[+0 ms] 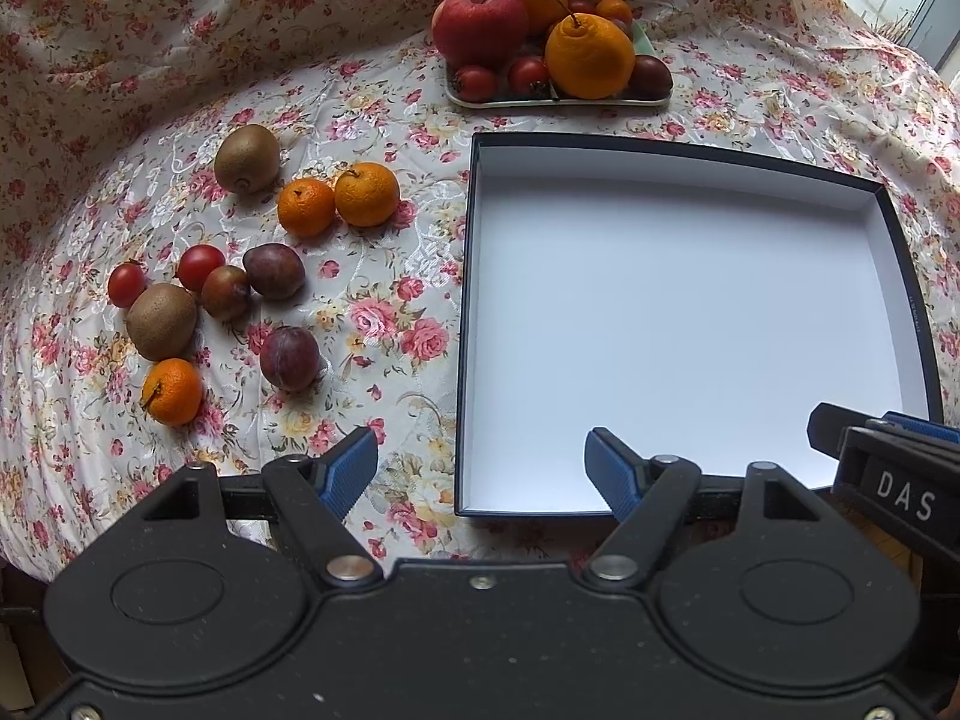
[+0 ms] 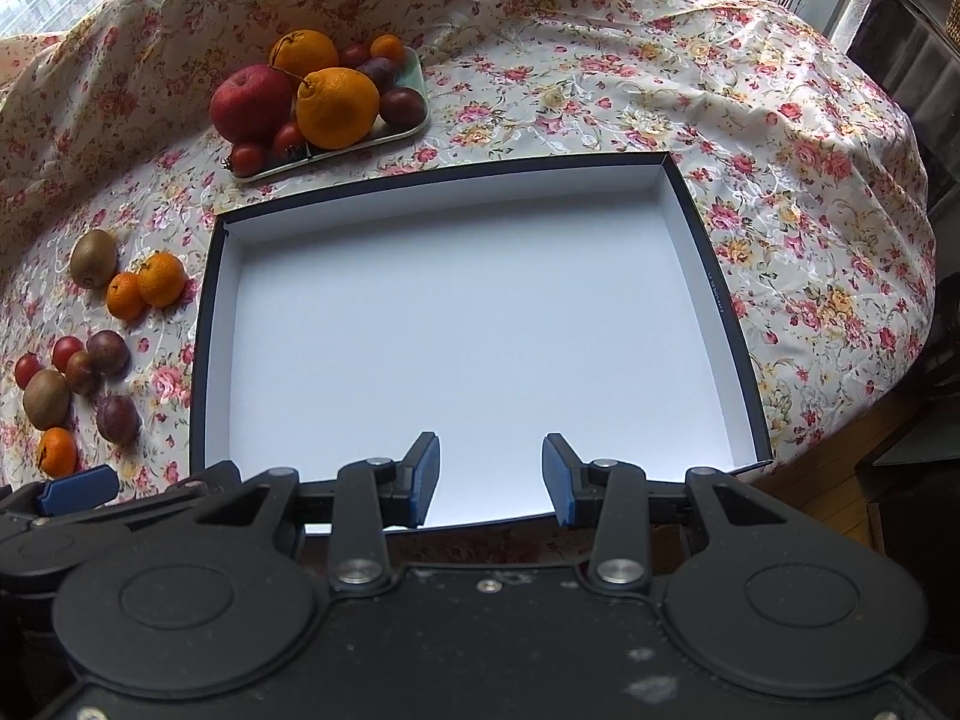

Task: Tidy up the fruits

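Observation:
An empty white box with a dark rim (image 1: 678, 324) (image 2: 456, 330) lies on the floral cloth. Loose fruit lies to its left: kiwis (image 1: 247, 157) (image 1: 161, 321), mandarins (image 1: 366, 193) (image 1: 173, 391), plums (image 1: 289, 358) (image 1: 273, 270) and cherry tomatoes (image 1: 200, 267); the group also shows in the right wrist view (image 2: 90, 360). My left gripper (image 1: 480, 471) is open and empty over the box's near left corner. My right gripper (image 2: 489, 477) is open and empty over the box's near edge; it shows at the right of the left wrist view (image 1: 882, 456).
A pale tray (image 1: 558, 97) (image 2: 336, 147) behind the box holds an apple (image 1: 479, 27), two large oranges (image 1: 589, 57), tomatoes and plums. The floral cloth (image 1: 390, 300) rises in folds at the back. The table drops off at the right (image 2: 888, 420).

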Demonstrator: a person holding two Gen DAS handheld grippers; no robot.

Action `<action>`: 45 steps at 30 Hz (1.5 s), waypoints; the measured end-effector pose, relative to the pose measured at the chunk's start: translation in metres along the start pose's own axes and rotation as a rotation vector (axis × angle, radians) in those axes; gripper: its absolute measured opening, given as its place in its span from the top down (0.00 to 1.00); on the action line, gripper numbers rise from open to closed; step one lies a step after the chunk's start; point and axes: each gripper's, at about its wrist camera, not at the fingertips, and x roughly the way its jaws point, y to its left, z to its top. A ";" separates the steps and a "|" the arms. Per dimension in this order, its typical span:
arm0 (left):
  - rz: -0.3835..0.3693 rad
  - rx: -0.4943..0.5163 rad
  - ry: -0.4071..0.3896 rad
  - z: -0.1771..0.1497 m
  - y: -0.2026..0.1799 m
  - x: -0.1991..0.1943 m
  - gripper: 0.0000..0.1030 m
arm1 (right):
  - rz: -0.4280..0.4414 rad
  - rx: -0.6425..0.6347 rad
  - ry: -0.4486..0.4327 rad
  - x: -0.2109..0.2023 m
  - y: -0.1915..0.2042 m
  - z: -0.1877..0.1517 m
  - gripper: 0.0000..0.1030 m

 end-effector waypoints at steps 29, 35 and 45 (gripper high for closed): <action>0.003 -0.002 0.015 0.000 0.004 0.004 0.25 | -0.016 -0.030 -0.005 0.000 0.004 -0.001 0.60; -0.006 -0.010 0.024 0.000 0.006 0.004 0.25 | -0.022 -0.032 -0.005 0.000 0.005 0.000 0.60; -0.015 -0.028 0.028 0.002 0.012 0.001 0.25 | -0.037 -0.047 0.001 0.002 0.010 0.000 0.60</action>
